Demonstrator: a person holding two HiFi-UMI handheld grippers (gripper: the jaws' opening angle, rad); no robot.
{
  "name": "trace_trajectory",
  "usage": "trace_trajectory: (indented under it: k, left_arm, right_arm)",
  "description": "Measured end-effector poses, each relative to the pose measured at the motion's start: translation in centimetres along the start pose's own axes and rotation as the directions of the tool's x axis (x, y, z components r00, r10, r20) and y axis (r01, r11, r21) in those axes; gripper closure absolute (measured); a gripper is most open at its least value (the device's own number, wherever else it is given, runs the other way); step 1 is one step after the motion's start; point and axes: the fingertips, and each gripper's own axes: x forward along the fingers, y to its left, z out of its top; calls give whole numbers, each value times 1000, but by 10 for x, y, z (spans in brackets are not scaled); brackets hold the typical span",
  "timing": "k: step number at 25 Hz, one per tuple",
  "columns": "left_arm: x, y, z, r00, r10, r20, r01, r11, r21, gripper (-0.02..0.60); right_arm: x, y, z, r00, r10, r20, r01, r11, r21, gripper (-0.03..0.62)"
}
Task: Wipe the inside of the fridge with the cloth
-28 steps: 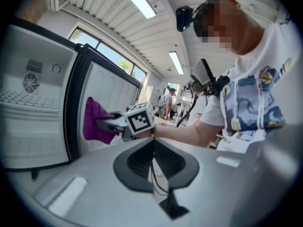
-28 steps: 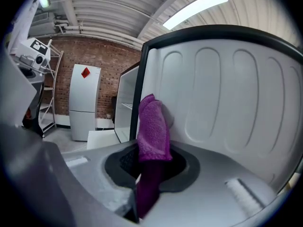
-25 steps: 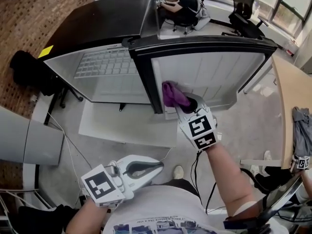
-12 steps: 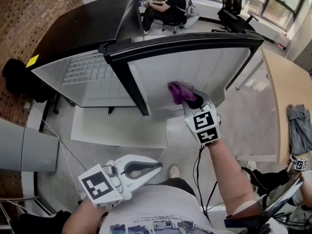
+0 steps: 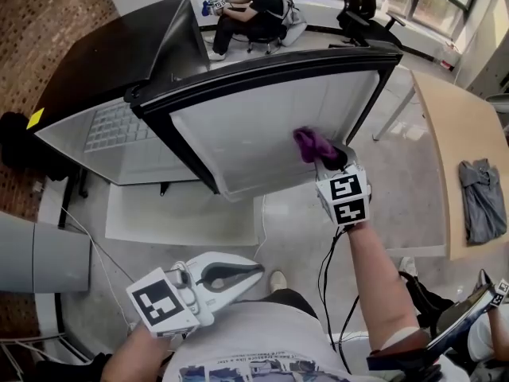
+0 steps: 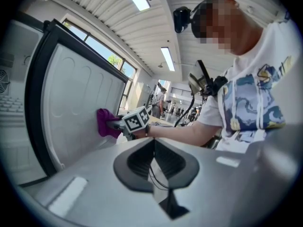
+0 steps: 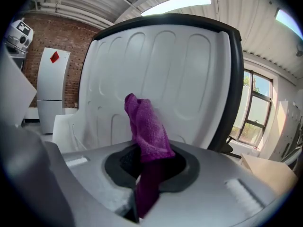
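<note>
The fridge's door [image 5: 254,126] stands open, its white ribbed inner liner facing me. My right gripper [image 5: 330,159] is shut on a purple cloth [image 5: 313,144] and holds it against the liner's right part. In the right gripper view the cloth [image 7: 147,131] sticks up from between the jaws in front of the liner [image 7: 161,65]. The left gripper view shows the cloth [image 6: 106,123] touching the door [image 6: 71,93]. My left gripper [image 5: 248,270] hangs low near my body, shut and holding nothing. The fridge's white inside [image 5: 111,134] lies to the left.
A wooden table [image 5: 449,126] with a grey garment [image 5: 482,189] stands at the right. A white panel [image 5: 183,209] lies on the floor under the door. A cable [image 5: 328,269] trails by my right arm. A seated person [image 5: 246,6] and an office chair [image 5: 358,6] are behind the fridge.
My right gripper has carried the purple cloth rightwards across the door liner, away from the hinge side. The left gripper has stayed where it was.
</note>
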Motion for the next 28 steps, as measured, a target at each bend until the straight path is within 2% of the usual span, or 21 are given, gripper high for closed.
trace_trajectory:
  k: [11, 17, 22, 28]
  left_arm:
    - [26, -3, 2, 999, -38, -3, 38, 999, -2, 575]
    - [28, -2, 3, 999, -48, -4, 48, 999, -3, 575]
    - [17, 1, 2, 999, -41, -6, 40, 999, -7, 575]
    - [0, 4, -1, 1000, -21, -1, 21, 1000, -18, 575]
  right_arm:
    - [-15, -51, -18, 994, -106, -32, 106, 994, -5, 536]
    - [-24, -48, -16, 995, -99, -8, 99, 995, 11, 536]
    - [-29, -7, 2, 998, -15, 57, 14, 1000, 19, 536]
    - [-20, 70, 18, 984, 147, 96, -146, 989, -19, 536]
